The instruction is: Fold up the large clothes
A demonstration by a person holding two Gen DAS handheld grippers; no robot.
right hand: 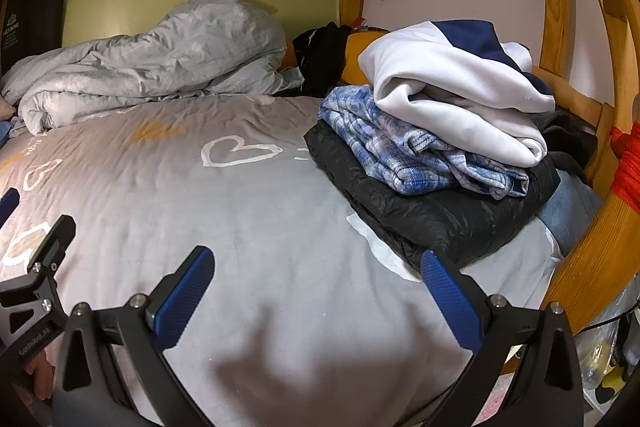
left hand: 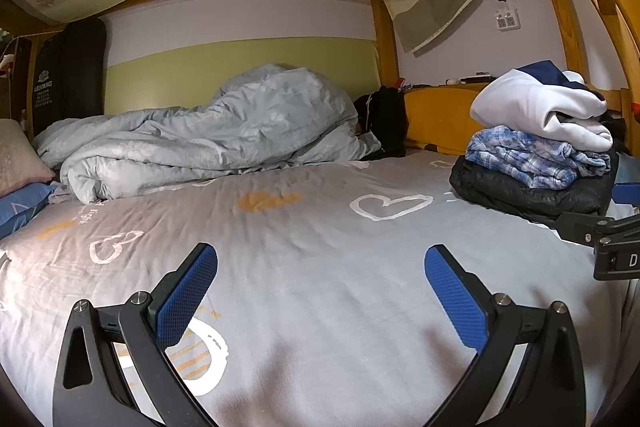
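Bed in grey heart-print sheet, folded clothes stacked at right.

Beyond, against the wall, a crumpled grey duvet. On the sheet's right side near the wooden rail, a three-piece stack: black puffer jacket underneath, long axis running front-right to back-left; blue plaid shirt on it; white-and-navy sweatshirt on top, folded edge toward the camera. Left gripper spread wide over bare sheet, grasping nothing. Right gripper likewise released, right finger just before the jacket's near corner.
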